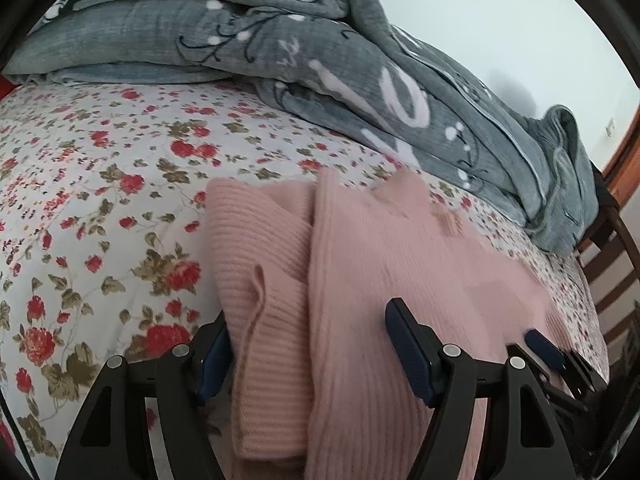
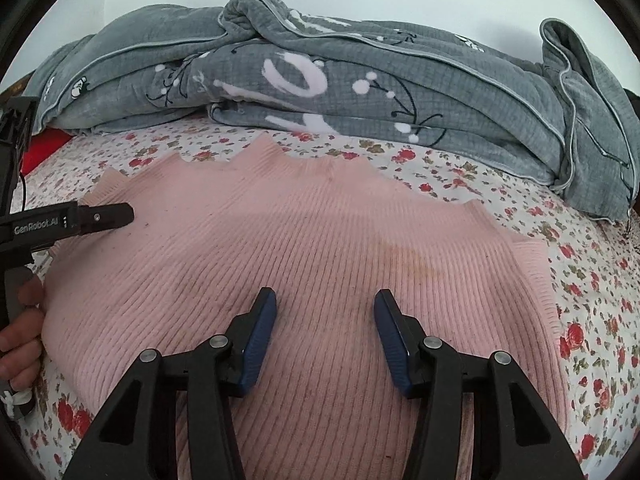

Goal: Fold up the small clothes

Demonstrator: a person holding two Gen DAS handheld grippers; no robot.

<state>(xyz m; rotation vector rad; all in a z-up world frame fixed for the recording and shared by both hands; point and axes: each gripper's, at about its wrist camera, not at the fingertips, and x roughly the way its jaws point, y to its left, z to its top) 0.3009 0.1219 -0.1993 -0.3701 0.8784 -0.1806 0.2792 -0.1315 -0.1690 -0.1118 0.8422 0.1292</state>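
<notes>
A pink ribbed knit garment (image 2: pixel 320 248) lies spread on the floral bedsheet, its scalloped hem toward the grey blanket. In the left wrist view its left side (image 1: pixel 256 264) is folded over into a thick band. My left gripper (image 1: pixel 312 340) is open, its jaws wide around that folded edge, low over the cloth. It also shows in the right wrist view (image 2: pixel 100 216) at the garment's left edge. My right gripper (image 2: pixel 325 320) is open and empty, just above the garment's middle; its blue pad (image 1: pixel 542 346) shows at the right in the left wrist view.
A crumpled grey blanket (image 2: pixel 360 80) with white and black print lies along the far side of the bed. The floral sheet (image 1: pixel 100 200) stretches to the left. A wooden chair back (image 1: pixel 612 272) stands at the bed's right edge. Something red (image 2: pixel 44 148) lies far left.
</notes>
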